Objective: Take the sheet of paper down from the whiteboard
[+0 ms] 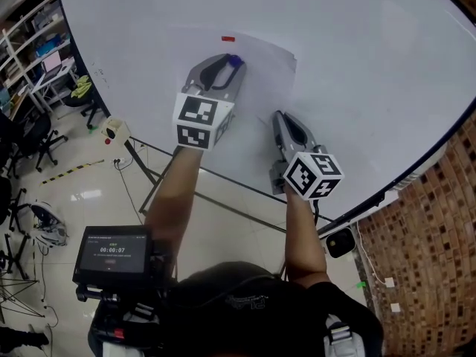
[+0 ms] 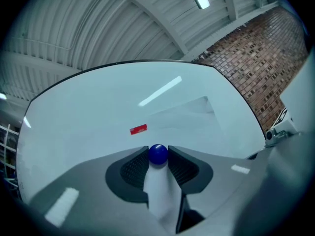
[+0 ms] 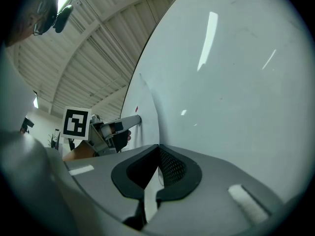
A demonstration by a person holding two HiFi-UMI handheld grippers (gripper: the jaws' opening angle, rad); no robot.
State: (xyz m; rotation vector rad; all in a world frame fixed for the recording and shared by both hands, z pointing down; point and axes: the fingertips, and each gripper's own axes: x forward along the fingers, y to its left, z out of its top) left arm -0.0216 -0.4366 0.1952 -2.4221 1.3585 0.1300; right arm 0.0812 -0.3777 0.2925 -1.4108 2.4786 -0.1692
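A white sheet of paper (image 1: 262, 76) lies flat against the big whiteboard (image 1: 364, 58), and a small red strip (image 1: 227, 38) sits just above its top edge. At the sheet's upper left, my left gripper (image 1: 233, 60) is shut on a blue round knob (image 2: 158, 154) with a white stem. Lower right, my right gripper (image 1: 276, 116) is shut on the sheet's edge. In the right gripper view that edge (image 3: 147, 107) runs down between the closed jaws (image 3: 158, 149). The left gripper (image 3: 132, 121) shows there too, against the board.
A brick wall (image 1: 424, 251) stands at the right, past the board's dark frame. The board's stand legs (image 1: 186, 188) cross the shiny floor below. Office chairs (image 1: 33, 136) and shelves are at the far left. A small screen (image 1: 113, 253) hangs at the person's chest.
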